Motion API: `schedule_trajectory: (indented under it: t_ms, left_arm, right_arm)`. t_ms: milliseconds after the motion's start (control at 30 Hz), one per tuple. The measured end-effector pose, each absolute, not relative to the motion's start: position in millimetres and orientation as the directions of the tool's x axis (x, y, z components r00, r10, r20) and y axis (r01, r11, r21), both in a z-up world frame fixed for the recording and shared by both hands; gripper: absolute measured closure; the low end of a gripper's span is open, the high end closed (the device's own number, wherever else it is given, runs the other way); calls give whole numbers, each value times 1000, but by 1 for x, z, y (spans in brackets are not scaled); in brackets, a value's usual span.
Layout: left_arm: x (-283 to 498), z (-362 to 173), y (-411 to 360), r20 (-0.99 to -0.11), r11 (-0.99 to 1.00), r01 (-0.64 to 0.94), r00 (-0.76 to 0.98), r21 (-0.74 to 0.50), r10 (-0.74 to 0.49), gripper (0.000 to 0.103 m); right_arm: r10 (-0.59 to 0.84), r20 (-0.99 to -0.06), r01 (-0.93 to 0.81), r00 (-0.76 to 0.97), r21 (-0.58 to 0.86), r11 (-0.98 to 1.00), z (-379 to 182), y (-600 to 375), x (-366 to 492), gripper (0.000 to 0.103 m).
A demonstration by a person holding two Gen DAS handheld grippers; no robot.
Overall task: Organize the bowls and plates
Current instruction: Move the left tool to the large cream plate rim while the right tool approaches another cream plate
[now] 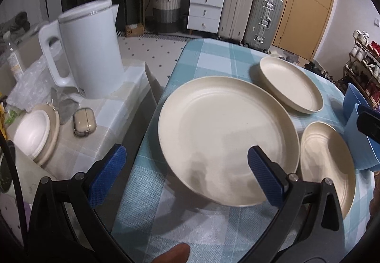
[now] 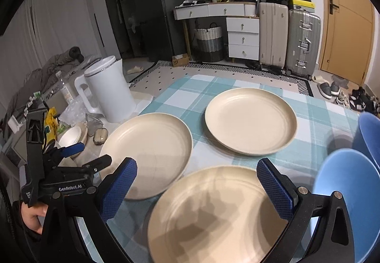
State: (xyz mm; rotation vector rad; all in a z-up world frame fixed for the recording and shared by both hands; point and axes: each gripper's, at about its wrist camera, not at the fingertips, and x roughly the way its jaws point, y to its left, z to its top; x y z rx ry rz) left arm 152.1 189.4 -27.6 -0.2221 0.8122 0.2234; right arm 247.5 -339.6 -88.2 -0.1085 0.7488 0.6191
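Note:
Three cream plates lie on the blue-checked table (image 1: 209,61). In the left wrist view the largest-looking plate (image 1: 228,137) is in the middle, one plate (image 1: 289,85) lies behind it and one (image 1: 327,163) to its right. My left gripper (image 1: 187,175) is open, its right finger over that plate's near rim and its left finger off the table's edge. In the right wrist view my right gripper (image 2: 197,189) stands open above the near plate (image 2: 213,215), with the left plate (image 2: 147,153) and the far plate (image 2: 250,120) beyond. Two blue bowls (image 2: 344,203) stand on the right.
A white kettle (image 1: 90,51) stands on a low side table (image 1: 114,111) to the left, with an earbud case (image 1: 84,124) and a white bowl (image 1: 33,134). The left gripper (image 2: 90,155) shows at the left of the right wrist view, a hand below it. Suitcases (image 2: 287,37), drawers and a door are behind.

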Motion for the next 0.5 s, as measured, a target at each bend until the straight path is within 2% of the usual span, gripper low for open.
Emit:
schedule_trajectory:
  t_ms: [267, 500]
  left_arm:
    - [169, -43, 206, -770, 945, -296, 632, -142, 83, 5]
    - [177, -46, 213, -782, 943, -300, 619, -144, 77, 7]
  right_arm:
    - [478, -706, -613, 523, 78, 786, -99, -296, 271, 0]
    - [486, -739, -630, 467, 108, 769, -118, -274, 291, 1]
